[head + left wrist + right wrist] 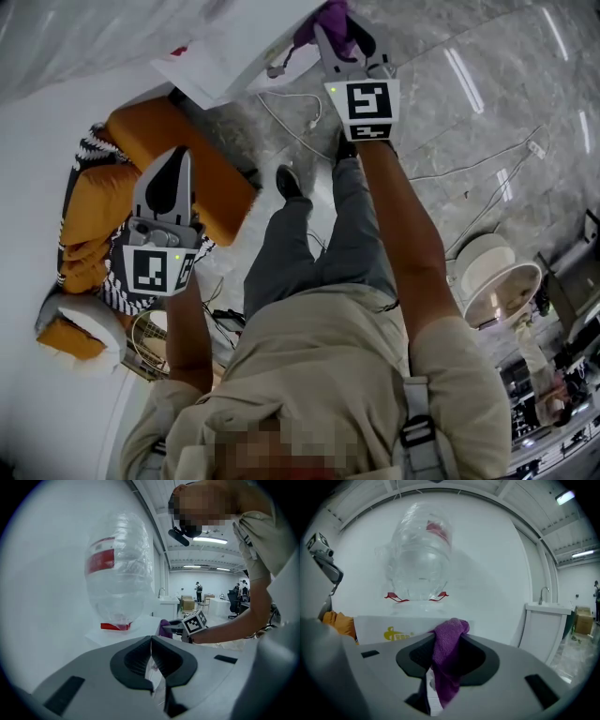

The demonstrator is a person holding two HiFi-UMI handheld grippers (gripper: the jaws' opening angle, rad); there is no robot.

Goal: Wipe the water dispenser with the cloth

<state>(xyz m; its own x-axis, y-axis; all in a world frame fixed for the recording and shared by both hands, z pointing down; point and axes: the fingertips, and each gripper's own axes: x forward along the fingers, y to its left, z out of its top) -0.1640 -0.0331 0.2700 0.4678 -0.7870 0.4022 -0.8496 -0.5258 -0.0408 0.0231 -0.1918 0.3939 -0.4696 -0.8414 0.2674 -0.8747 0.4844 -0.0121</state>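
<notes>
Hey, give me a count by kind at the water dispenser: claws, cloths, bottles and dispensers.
Claws: 2, the left claw shut on nothing, the right claw shut on the cloth
Cloths: 1, purple
Bottles: 1, the clear water bottle with a red label
Dispensers: 1, the white water dispenser
Total: 5

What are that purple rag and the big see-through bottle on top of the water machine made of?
The purple cloth, pinched in the right hand-held gripper, looks like soft microfibre or knitted textile: matte, finely looped weave, limp folds. The large clear bottle seems thin glossy plastic, judging by its ribbed, slightly crumpled transparent walls.
</notes>
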